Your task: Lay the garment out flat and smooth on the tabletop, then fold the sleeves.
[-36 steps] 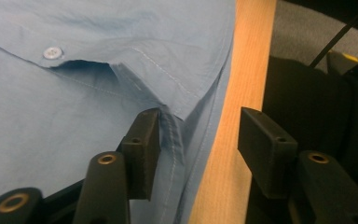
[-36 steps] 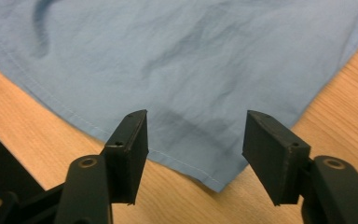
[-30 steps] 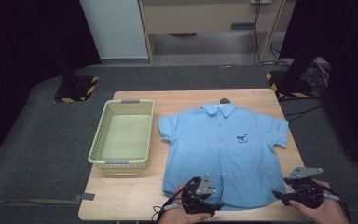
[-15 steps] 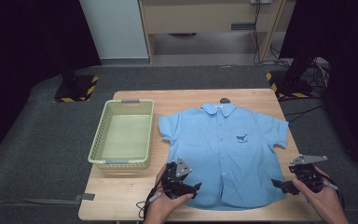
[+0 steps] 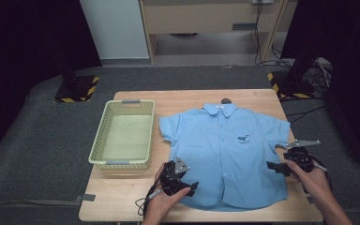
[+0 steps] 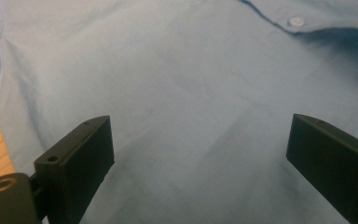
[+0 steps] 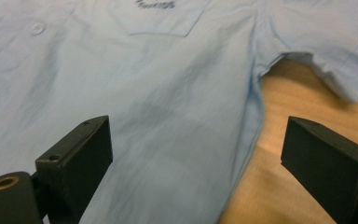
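While the light blue shirt (image 5: pixel 225 150) lies spread flat, front up, on the wooden table (image 5: pixel 122 197), both grippers sit at its lower half, 1 on each side. Its collar points toward the far edge of the table, its 2 short sleeves are spread out to the sides, and a small dark whale mark sits on the chest pocket. In the high view the left gripper (image 5: pixel 187 183) is at the shirt's lower left edge, close to the hem, held in the person's left hand (image 5: pixel 161 202), with its cable looping down toward the near table edge. In the left gripper view its 2 black jaws stand wide apart with nothing between them, over plain blue cloth, with a white button (image 6: pixel 296 21) near the top and a strip of bare wood at the far left. The right gripper (image 5: pixel 275 166) is at the shirt's right side seam, below the sleeve, held in the right hand (image 5: pixel 311 177). In the right gripper view its jaws are likewise wide apart and empty, the left jaw over the cloth and the right jaw over bare wood, so they straddle the side seam. A pale green basket (image 5: pixel 104 140) stands just beside the shirt's left sleeve.
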